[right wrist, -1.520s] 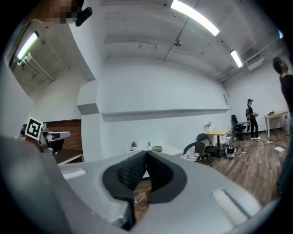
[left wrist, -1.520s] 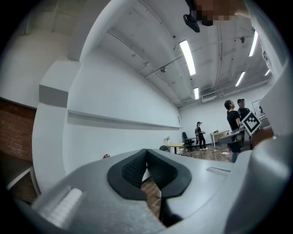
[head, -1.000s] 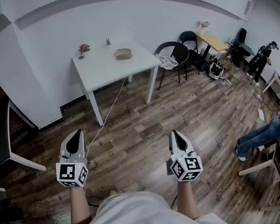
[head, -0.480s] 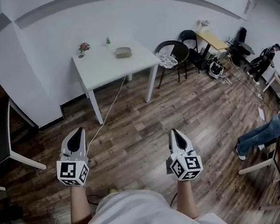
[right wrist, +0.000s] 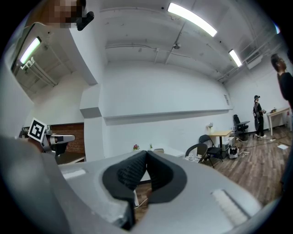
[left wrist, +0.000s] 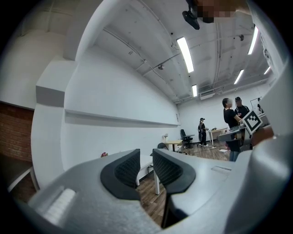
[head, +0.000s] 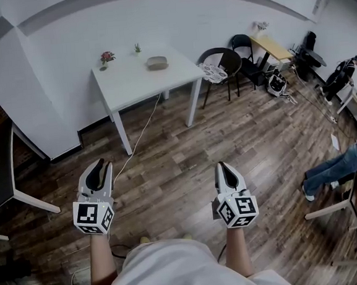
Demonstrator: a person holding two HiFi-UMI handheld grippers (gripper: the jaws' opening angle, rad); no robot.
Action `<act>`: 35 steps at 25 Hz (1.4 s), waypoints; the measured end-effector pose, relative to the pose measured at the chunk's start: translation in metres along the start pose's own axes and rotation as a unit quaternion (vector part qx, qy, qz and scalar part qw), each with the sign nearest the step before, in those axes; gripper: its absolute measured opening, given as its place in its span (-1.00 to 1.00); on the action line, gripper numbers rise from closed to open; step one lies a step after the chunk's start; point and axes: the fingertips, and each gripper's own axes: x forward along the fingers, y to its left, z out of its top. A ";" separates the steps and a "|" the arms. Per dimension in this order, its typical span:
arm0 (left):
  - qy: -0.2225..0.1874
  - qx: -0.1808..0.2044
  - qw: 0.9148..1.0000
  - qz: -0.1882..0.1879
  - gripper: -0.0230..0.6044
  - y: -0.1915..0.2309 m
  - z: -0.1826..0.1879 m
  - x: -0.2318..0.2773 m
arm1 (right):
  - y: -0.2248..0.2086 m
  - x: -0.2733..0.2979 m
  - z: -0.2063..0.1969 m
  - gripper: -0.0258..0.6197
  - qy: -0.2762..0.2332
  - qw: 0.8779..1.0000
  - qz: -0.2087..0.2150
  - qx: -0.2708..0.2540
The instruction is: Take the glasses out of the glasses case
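the person is holding the left gripper (head: 98, 170) out in front at waist height, its jaws standing a little apart with a narrow gap and nothing between them; the left gripper view is showing only the far room through that gap. the right gripper (head: 225, 170) is hanging level with it on the other side, its black pads pressing together at the tips and gripping nothing. both are pointing forward over the wooden floor (head: 259, 144), well apart from each other and touching nothing.

a white cable (head: 138, 142) is trailing across the boards from near the person's feet up to the white table (head: 130, 87), which is standing against the wall well ahead of both grippers. the glasses case (head: 157, 62) is lying closed on the far part of the tabletop, towards its right side. a small pot of red flowers (head: 105, 59) and a small green plant (head: 137, 48) are sitting along the table's back edge, left of the case.

to the right of the table a black chair (head: 221, 67) is standing, and beyond it a yellow-topped desk (head: 271, 49). a seated person (head: 336, 168) is showing at the right edge.
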 end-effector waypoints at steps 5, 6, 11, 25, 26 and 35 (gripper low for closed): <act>0.003 -0.002 1.000 0.002 -0.63 -0.007 0.001 -0.001 | -0.004 -0.003 0.002 -0.91 0.000 1.000 0.004 0.000; 0.003 -0.003 1.000 0.003 -0.63 -0.008 0.000 -0.001 | -0.005 -0.003 0.001 -0.91 0.000 1.000 0.005 0.001; 0.005 -0.008 1.000 0.010 -0.63 -0.017 0.001 0.002 | -0.016 -0.004 -0.001 -0.91 0.001 1.000 0.011 0.006; 0.013 0.001 1.000 0.022 -0.63 -0.083 0.005 0.033 | -0.086 -0.008 0.003 -0.91 0.001 0.999 0.033 0.014; 0.015 0.002 1.000 0.022 -0.63 -0.088 0.005 0.035 | -0.092 -0.009 0.002 -0.91 0.001 0.999 0.033 0.016; 0.030 0.006 0.999 0.026 -0.63 -0.105 -0.003 0.051 | -0.116 0.003 -0.009 -0.91 0.005 0.998 0.046 0.030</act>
